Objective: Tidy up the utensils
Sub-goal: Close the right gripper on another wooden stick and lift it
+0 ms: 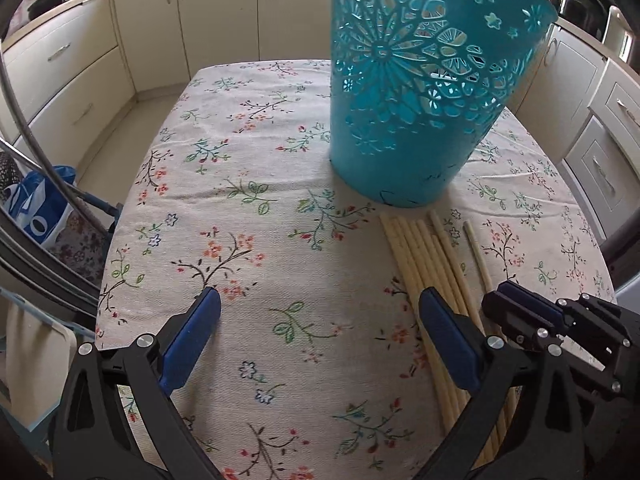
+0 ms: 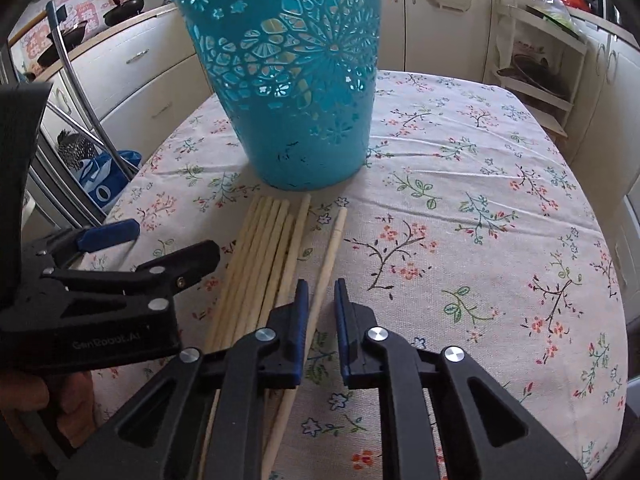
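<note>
Left tool (image 1: 320,312): jaws wide apart, nothing between them, hovering over the floral tablecloth (image 1: 248,184) on the bench. Its right finger (image 1: 448,340) overlaps a bundle of pale wooden chopsticks (image 1: 416,252). One single chopstick (image 1: 478,254) lies just right of the bundle. Ahead and to the right stands a turquoise perforated basket (image 1: 420,92). The right tool (image 1: 516,300) sits at the single chopstick, jaw state unclear.

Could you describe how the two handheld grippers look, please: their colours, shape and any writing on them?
Both the left gripper and the right gripper have matte black plastic frames with triangular cut-outs and round silver bolt heads. Their fingers carry flat dark blue pads. The left gripper's body bears faint grey lettering, roughly "GenRobot.AI". A bare hand holds it; no sleeve or cable is visible.
</note>
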Action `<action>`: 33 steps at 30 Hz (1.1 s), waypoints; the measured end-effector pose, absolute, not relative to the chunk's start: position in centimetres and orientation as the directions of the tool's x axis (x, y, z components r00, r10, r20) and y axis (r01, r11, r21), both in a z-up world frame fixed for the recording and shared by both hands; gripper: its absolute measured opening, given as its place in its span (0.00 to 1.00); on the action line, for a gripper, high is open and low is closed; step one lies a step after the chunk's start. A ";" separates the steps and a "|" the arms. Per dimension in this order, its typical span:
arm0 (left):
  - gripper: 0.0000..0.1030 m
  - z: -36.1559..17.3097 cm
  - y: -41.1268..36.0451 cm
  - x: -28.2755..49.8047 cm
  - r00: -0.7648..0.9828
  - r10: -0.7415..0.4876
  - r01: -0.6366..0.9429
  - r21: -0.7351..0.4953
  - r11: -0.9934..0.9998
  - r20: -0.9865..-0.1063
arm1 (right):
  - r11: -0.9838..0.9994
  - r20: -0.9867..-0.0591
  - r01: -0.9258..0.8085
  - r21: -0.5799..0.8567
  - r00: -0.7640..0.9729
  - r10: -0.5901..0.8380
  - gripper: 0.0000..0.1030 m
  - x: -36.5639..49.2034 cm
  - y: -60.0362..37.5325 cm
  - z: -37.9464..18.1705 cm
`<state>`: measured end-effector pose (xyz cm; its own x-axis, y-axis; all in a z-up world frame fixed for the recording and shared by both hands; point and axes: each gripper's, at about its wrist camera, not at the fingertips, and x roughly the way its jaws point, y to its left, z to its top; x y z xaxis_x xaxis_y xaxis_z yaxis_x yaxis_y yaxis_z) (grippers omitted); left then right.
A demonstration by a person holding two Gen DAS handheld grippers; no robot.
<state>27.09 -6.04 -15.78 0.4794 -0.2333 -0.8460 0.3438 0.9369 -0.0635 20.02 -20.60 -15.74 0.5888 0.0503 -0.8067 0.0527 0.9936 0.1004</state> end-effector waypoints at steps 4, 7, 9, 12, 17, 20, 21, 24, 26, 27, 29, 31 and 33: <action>0.92 -15.9 -6.6 27.2 0.476 -0.209 0.338 -0.042 0.940 -0.854 | 0.994 -0.804 0.038 0.107 0.591 0.064 0.11 20.0 -20.9 -15.9; 0.93 -16.1 -7.0 27.1 0.479 -0.184 0.339 -0.013 0.941 -0.858 | 0.992 -0.799 0.030 0.121 0.596 0.079 0.11 19.9 -21.2 -15.9; 0.93 -16.2 -7.1 27.2 0.480 -0.175 0.335 -0.004 0.942 -0.859 | 0.991 -0.796 0.028 0.133 0.599 0.090 0.11 19.6 -21.4 -16.0; 0.93 -16.0 -7.3 27.4 0.489 -0.147 0.324 0.023 0.946 -0.860 | 0.988 -0.791 0.030 0.150 0.604 0.102 0.10 19.2 -21.7 -16.0; 0.92 -15.9 -7.8 27.4 0.491 -0.130 0.326 0.044 0.944 -0.861 | 0.985 -0.785 0.041 0.169 0.610 0.110 0.10 19.2 -22.0 -16.0; 0.89 -16.0 -8.3 27.4 0.483 -0.139 0.329 0.031 0.944 -0.865 | 0.983 -0.783 0.047 0.179 0.612 0.113 0.10 19.5 -22.0 -16.0; 0.87 -15.9 -8.4 27.4 0.481 -0.147 0.328 0.023 0.944 -0.864 | 0.982 -0.783 0.045 0.184 0.611 0.119 0.10 19.5 -22.1 -16.0; 0.83 -15.8 -8.5 27.3 0.479 -0.151 0.340 0.024 0.940 -0.865 | 0.984 -0.785 0.036 0.173 0.609 0.115 0.10 19.3 -22.3 -16.0; 0.81 -15.9 -8.4 27.3 0.475 -0.145 0.339 0.028 0.940 -0.868 | 0.984 -0.786 0.036 0.176 0.607 0.119 0.10 19.2 -22.5 -15.9; 0.79 -16.1 -8.3 27.2 0.465 -0.143 0.339 0.026 0.940 -0.874 | 0.983 -0.787 0.039 0.177 0.606 0.118 0.10 19.3 -22.6 -15.9; 0.79 -16.2 -8.4 27.1 0.477 -0.139 0.342 0.038 0.939 -0.868 | 0.984 -0.788 0.042 0.174 0.606 0.114 0.10 19.6 -22.6 -15.9; 0.78 -16.2 -8.5 27.3 0.476 -0.142 0.343 0.034 0.939 -0.868 | 0.986 -0.788 0.044 0.161 0.607 0.102 0.10 20.0 -22.4 -16.0; 0.68 -16.1 -8.7 27.4 0.478 -0.152 0.355 0.032 0.934 -0.865 | 0.988 -0.794 0.038 0.152 0.599 0.099 0.10 20.3 -22.3 -15.9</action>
